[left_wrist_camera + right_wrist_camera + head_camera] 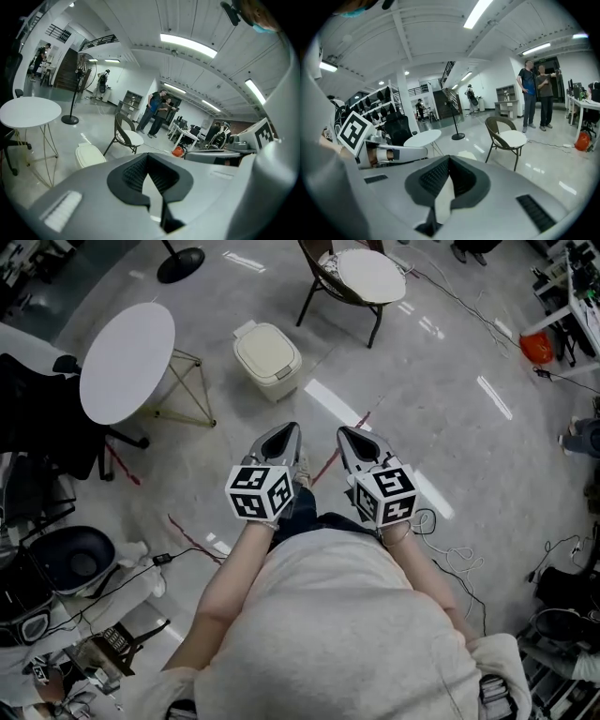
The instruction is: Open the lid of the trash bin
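Observation:
The trash bin [268, 360] is a small cream box with its lid down, standing on the grey floor ahead of me. It also shows low at the left in the left gripper view, trash bin [89, 154]. My left gripper [292, 427] is held in the air at waist height, short of the bin and a little to its right, jaws shut with nothing in them. My right gripper [344, 432] hangs beside it, also shut and empty. In their own views the left gripper [147, 155] and right gripper [449, 158] show their tips meeting.
A round white table [127, 362] on thin legs stands left of the bin. A chair with a white cushion [366, 277] is beyond it to the right. A fan stand base [180, 263] is at the far back. Cables [450, 559] lie on the floor at right. Two people [536, 93] stand far off.

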`<state>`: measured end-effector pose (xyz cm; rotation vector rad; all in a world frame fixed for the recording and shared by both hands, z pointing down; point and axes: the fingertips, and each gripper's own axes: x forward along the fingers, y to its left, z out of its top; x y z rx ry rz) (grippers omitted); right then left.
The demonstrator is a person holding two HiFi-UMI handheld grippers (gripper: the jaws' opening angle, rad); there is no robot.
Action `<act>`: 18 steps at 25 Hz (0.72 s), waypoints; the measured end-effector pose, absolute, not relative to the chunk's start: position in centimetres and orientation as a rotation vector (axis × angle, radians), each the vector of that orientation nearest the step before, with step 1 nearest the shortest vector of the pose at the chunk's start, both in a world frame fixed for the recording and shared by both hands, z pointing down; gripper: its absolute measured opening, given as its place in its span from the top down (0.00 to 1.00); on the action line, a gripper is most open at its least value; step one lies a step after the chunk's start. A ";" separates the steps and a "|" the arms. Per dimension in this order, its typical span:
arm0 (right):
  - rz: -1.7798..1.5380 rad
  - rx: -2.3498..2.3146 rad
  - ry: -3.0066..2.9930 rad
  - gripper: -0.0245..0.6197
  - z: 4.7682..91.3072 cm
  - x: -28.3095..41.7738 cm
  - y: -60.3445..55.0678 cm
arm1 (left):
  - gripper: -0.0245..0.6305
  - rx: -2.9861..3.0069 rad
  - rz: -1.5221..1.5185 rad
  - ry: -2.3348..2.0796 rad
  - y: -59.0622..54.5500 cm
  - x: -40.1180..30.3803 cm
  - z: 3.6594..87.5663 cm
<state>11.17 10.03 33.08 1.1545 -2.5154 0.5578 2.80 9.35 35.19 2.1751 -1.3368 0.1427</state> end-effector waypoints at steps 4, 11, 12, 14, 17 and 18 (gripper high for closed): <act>0.572 1.130 -2.498 0.95 32.9 8.8 4.4 | 0.96 2.152 0.123 -1.333 3.6 0.4 34.6; 0.583 1.060 -2.487 0.95 34.1 4.4 -2.7 | 0.96 2.101 0.147 -1.342 -2.9 -3.7 36.6; 0.587 1.046 -2.483 0.95 34.4 4.0 -3.4 | 0.96 2.083 0.146 -1.346 -3.4 -4.0 37.0; 0.600 1.011 -2.469 0.95 35.3 3.4 -4.6 | 0.96 2.036 0.140 -1.357 -4.1 -4.7 38.2; 0.623 0.962 -2.450 0.95 36.8 2.4 -6.6 | 0.96 1.976 0.132 -1.374 -5.1 -5.7 39.7; 0.627 0.945 -2.449 0.95 37.2 2.1 -7.3 | 0.96 1.960 0.131 -1.381 -5.5 -6.0 40.0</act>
